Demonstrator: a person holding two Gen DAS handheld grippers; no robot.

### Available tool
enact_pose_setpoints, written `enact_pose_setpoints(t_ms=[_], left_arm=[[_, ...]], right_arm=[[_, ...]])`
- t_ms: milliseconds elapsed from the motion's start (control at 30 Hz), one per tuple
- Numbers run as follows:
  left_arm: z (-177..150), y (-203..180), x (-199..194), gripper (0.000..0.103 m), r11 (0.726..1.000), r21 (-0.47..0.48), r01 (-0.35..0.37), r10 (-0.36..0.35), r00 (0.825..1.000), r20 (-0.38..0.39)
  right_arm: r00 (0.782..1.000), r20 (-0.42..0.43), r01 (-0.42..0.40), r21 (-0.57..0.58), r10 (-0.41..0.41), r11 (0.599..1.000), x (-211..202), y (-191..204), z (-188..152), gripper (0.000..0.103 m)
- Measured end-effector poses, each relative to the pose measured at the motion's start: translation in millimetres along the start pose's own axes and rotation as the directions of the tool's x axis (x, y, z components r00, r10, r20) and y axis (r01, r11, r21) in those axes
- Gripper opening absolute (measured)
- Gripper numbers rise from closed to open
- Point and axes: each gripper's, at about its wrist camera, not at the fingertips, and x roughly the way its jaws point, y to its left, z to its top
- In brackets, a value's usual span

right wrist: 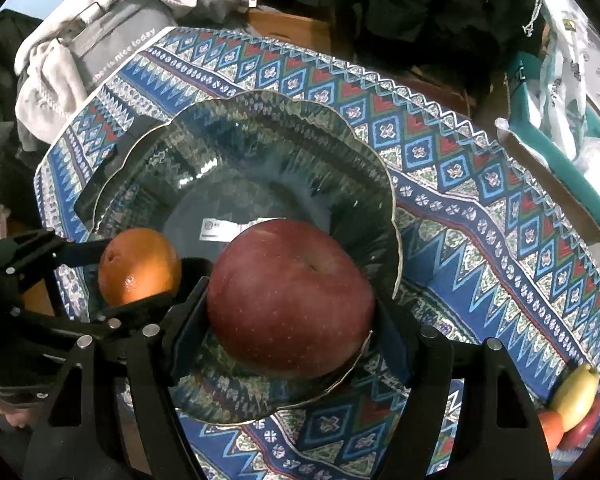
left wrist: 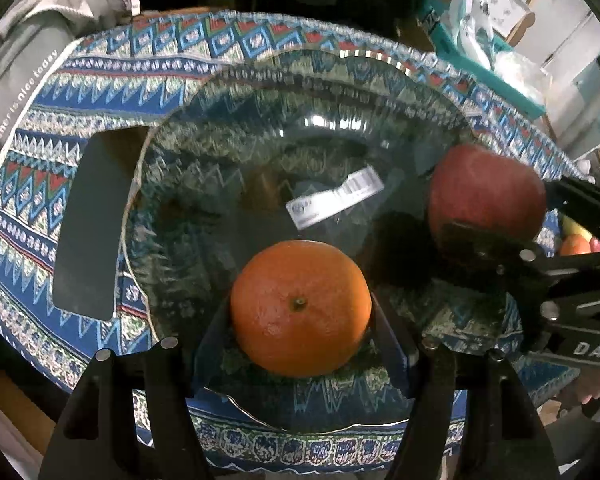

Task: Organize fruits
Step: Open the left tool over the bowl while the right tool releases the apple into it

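Orange [left wrist: 300, 306], round and dimpled, is sitting clamped between the left gripper's [left wrist: 300, 320] part-closed jaws, over the scalloped clear glass bowl [left wrist: 204, 152]. Beside it, the right gripper [right wrist: 290, 312] is clasping a smooth, speckled red apple [right wrist: 290, 294] above the bowl's rim and the patterned tablecloth [right wrist: 460, 200].

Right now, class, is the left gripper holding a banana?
No, the left gripper has an orange between its fingers, over the glass plate.
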Motion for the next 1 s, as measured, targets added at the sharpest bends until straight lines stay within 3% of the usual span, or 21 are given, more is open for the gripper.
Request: enact_pose_setpoints(t_ms=[233,300,533,1000], left_arm=[[1.2,-11.8,-18.8,0.070,0.999,0.045,-0.003,0.000,0.998,0.060],[1.3,-14.1,-23.9,0.070,0.998,0.057,-0.008,0.004,0.997,0.071],[1.2,-11.8,-34.2,0.070,0.999,0.050,0.007,-0.011,0.997,0.077],[13.2,-25.7,-88.0,0.073,0.999,0.046,0.019,-0.028,0.980,0.198]], right_arm=[[1.000,-0.008,-0.013,0.005,0.013,1.000,1.3,1.4,-1.5,0.075],[0.998,0.017,-0.053,0.014,0.052,0.999,-4.6,1.9,0.2,0.074],[0.996,0.086,-0.041,0.033,0.038,0.999,-32.7,-0.9,8.3,0.074],[0.972,0.221,0.065,0.042,-0.073,0.997,-105.9,-14.5,-1.7,0.074]])
